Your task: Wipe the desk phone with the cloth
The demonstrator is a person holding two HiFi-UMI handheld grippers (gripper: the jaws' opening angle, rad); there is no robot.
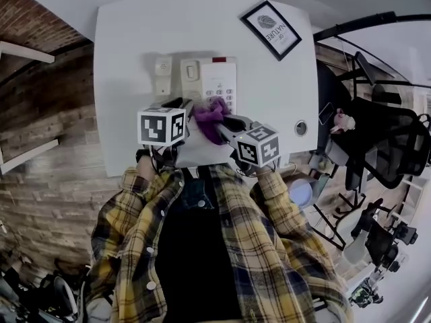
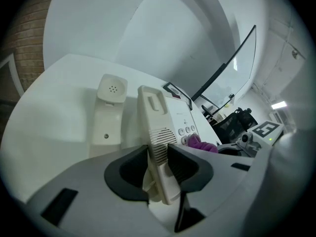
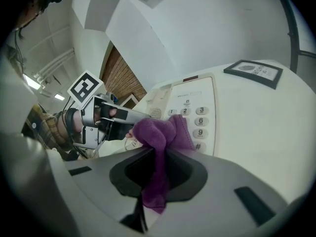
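The desk phone sat near the middle of the white bench, its handset off the cradle and lying flat on the bench just beside the base, on the base's left in the head view. The purple cloth lay bunched on the near end of the keypad, touching the lowest buttons, with one tail hanging down between the jaws of the right tool; those jaws were drawn in tight on the cloth, pinching it in a narrow gap. The left tool had hold of the phone itself, its two jaws clamped on the near edge of the base at the slotted speaker grille, one jaw on each face of that edge; whether the base was raised off the bench could not be told. In the head view the two tools stood close together at the phone's near side, the left one at its near left corner and the right one reaching in from the right. A framed picture lay on the bench beyond the phone and to its right, well apart from it, and a small round fitting sat near the bench's right edge. A brick wall ran along the left, a black office chair stood off to the right, and the person's yellow checked shirt filled the bottom of the head view
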